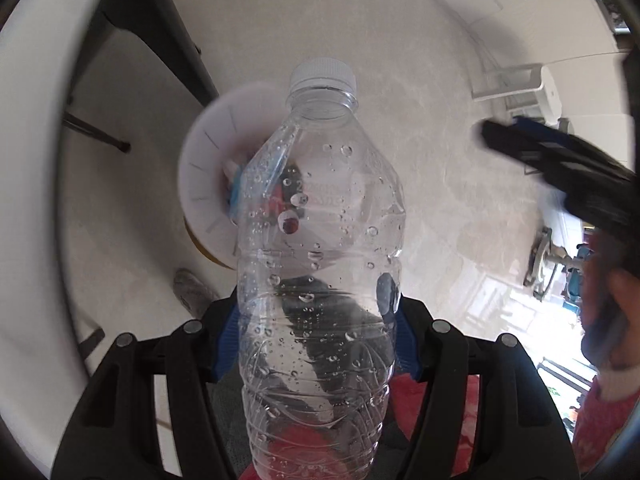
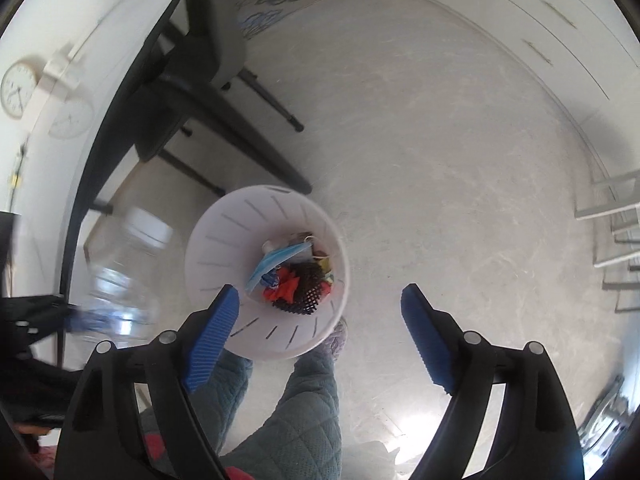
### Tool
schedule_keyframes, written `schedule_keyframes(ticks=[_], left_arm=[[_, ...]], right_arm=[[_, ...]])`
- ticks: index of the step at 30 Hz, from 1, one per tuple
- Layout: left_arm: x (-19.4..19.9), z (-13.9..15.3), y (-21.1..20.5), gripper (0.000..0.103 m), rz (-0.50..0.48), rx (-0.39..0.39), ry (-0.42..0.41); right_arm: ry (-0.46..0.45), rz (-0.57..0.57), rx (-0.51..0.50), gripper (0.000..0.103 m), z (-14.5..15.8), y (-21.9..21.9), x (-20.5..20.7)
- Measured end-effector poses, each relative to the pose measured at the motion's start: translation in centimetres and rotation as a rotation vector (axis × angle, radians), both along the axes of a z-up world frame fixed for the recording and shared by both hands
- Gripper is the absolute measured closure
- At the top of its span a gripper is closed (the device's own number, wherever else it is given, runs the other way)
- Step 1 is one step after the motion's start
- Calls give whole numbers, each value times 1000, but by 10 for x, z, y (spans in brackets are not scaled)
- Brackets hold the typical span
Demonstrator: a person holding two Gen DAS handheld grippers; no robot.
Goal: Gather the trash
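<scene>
My left gripper [image 1: 316,320] is shut on a clear plastic bottle [image 1: 320,264] with a white cap, held above the floor, cap pointing away. Behind it stands a white trash bin [image 1: 208,184] on the floor. In the right wrist view the same white trash bin [image 2: 224,240] is seen from above, holding a blue face mask [image 2: 276,262], red scraps and a dark mesh piece. My right gripper [image 2: 320,300] is open and empty just above the bin's near rim. The bottle [image 2: 120,272] shows blurred at the left of that view. The right gripper [image 1: 560,160] shows at the right of the left wrist view.
A black-legged white table [image 2: 120,80] and a grey chair [image 2: 216,32] stand left of the bin. The person's legs in teal quilted trousers [image 2: 296,412] are below the bin. A white step ladder [image 2: 616,232] stands at the right. White cabinets [image 2: 540,20] line the far wall.
</scene>
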State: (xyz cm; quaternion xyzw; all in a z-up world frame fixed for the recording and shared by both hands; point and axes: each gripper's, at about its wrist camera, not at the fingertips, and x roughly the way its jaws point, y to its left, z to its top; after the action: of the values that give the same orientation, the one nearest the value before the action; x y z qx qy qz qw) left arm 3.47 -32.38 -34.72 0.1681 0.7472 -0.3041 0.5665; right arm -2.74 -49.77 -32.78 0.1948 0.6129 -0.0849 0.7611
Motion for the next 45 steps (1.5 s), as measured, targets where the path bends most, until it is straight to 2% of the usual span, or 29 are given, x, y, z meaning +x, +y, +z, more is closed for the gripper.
schedule_keyframes(ticks=[7, 11, 13, 15, 20, 26, 34, 37, 38, 39, 44, 45], left_arm=[[35, -97, -8, 43, 37, 146, 153], [39, -138, -13, 39, 53, 201, 227], [39, -147, -14, 24, 57, 229, 222], [42, -151, -11, 21, 55, 231, 201], [37, -138, -22, 18, 38, 205, 148], [29, -102, -35, 17, 11, 140, 21], [17, -56, -39, 17, -4, 76, -86], [12, -20, -35, 17, 14, 32, -144], [10, -3, -31, 17, 21, 11, -178], [8, 12, -28, 17, 28, -6, -202], [0, 105, -2, 11, 85, -101, -375], [0, 122, 5, 8, 96, -114, -410]], right_arm=[[-9, -14, 2, 19, 4, -10, -13], [7, -9, 17, 19, 2, -7, -16], [13, -4, 29, 19, -1, -3, -16], [18, 8, 35, 19, -3, 1, -15], [18, 13, 39, 19, -4, 8, -14], [11, 9, 29, 19, -2, 9, -14], [-3, -4, -14, 19, 10, 4, -19], [-25, -11, -74, 16, 28, 1, -25], [-33, -15, -94, 8, 35, -1, -27], [-49, -25, -121, 4, 44, -2, -31], [-103, -48, -126, 2, 78, 2, -35], [-116, -46, -126, 2, 84, 5, -34]])
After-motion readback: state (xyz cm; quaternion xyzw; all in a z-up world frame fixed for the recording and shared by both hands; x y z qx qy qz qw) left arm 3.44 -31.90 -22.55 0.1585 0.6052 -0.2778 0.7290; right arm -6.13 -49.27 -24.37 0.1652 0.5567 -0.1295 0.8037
